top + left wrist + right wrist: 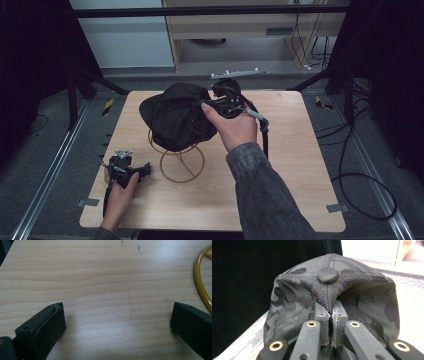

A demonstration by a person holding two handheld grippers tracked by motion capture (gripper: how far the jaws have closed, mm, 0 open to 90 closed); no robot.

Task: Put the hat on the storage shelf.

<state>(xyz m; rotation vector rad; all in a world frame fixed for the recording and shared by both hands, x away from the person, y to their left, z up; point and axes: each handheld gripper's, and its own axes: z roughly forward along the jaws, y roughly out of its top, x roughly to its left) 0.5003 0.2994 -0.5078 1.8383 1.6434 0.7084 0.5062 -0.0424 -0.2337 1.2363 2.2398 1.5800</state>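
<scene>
— Two grippers, but just one is working: the right gripper [226, 98] has its jaws pressed together on a pinch of fabric near the crown of the black cap [172, 116]. How would you finish this cleanly?

— Hold the pinch firm and keep the cap level over the yellow wire stand [181, 162], then let the crown settle squarely on the stand's top before letting go. Whether it is going on or coming off, I can't tell from here.

— In the right gripper view the jaws meet just below the cap's top button [327, 275], with cloth bunched between them.

— Good; that's a thin grip, so a sideways tug might slip it. Move slowly and straight.

— And the left gripper [131, 170]?

— Spread wide, holding nothing, resting low over the desk [290, 165] near its front left corner. Its own view has bare wood between the jaws and an arc of the stand's base ring [200, 280] off to one side. It could steady that base if the stand tips.
</scene>
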